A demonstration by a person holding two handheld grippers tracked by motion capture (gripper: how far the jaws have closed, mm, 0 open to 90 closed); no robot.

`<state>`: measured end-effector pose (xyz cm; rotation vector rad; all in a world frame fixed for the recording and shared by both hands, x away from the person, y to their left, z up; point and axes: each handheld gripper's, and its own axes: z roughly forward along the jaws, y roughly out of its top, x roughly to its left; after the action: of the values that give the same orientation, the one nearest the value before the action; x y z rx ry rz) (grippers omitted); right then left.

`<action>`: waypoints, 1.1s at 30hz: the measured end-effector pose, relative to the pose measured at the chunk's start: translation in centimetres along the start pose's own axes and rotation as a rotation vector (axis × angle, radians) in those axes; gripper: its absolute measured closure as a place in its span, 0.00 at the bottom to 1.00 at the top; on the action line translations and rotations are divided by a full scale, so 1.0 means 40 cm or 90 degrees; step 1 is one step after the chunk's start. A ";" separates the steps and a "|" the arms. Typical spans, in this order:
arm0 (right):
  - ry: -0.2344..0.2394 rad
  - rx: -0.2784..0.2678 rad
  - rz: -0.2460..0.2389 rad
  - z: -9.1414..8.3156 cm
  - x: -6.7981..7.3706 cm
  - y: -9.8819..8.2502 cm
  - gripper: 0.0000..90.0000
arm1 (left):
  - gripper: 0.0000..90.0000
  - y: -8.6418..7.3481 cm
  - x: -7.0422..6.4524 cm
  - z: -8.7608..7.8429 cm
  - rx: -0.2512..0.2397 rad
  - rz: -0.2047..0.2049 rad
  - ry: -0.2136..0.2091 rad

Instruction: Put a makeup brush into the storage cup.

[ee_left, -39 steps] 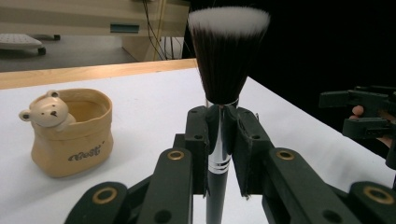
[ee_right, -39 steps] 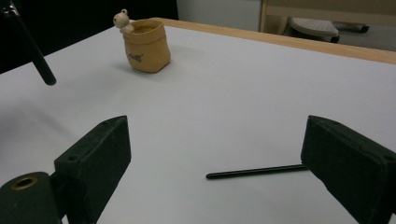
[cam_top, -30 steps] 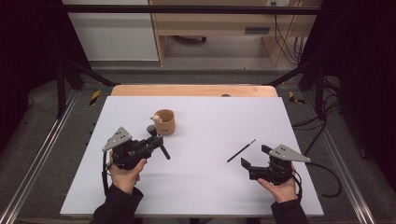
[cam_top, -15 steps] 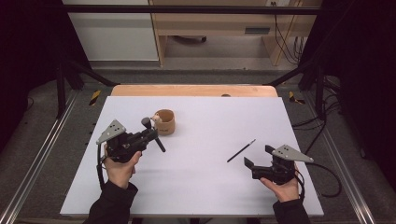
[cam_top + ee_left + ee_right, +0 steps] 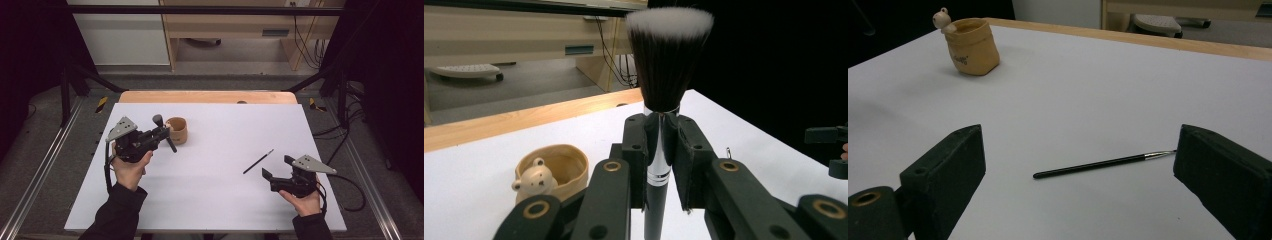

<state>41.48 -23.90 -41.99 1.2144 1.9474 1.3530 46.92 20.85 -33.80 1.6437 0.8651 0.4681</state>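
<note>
My left gripper [image 5: 161, 135] is shut on a makeup brush [image 5: 164, 132] with a black handle and dark, white-tipped bristles. It holds the brush just left of a tan fabric cup [image 5: 177, 131] with a small bear on its rim. In the left gripper view the brush [image 5: 667, 55] stands upright between the pads [image 5: 663, 135], above and beside the cup [image 5: 555, 167]. My right gripper [image 5: 277, 168] is open near the table's front right. A thin black liner brush [image 5: 258, 161] lies flat just beyond it. In the right gripper view this thin brush [image 5: 1098, 164] lies ahead of the spread jaws [image 5: 1080, 150], with the cup [image 5: 970, 46] far off.
The white tabletop [image 5: 225, 200] has a wooden strip [image 5: 207, 96] along its far edge. Metal frame rails [image 5: 35, 175] run down both sides. Wooden furniture and cables [image 5: 305, 40] stand on the floor beyond the table.
My left gripper has carried the makeup brush away from the person and slightly left, ending beside the cup. The right gripper has barely moved and stays open.
</note>
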 end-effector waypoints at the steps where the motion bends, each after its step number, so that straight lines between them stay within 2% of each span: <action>1: 0.000 0.000 0.000 0.000 0.001 0.000 0.08 | 0.86 0.004 0.000 0.003 0.003 0.003 0.001; 11: -0.001 0.001 -0.003 0.001 0.002 0.001 0.08 | 0.86 0.034 0.013 0.034 0.018 0.020 0.011; 19: 0.000 -0.004 -0.001 -0.002 0.000 0.002 0.08 | 0.86 0.058 0.026 0.056 0.017 0.025 0.013; 25: 0.001 -0.001 -0.003 -0.001 0.003 0.002 0.08 | 0.86 0.076 0.033 0.081 0.022 0.039 0.024; 33: 0.000 -0.004 -0.005 -0.005 0.003 0.004 0.08 | 0.86 0.081 0.056 0.112 0.019 0.030 0.028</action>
<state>41.36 -23.88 -41.75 1.2032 1.9439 1.3537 52.46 19.36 -32.17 1.6891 0.8717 0.5280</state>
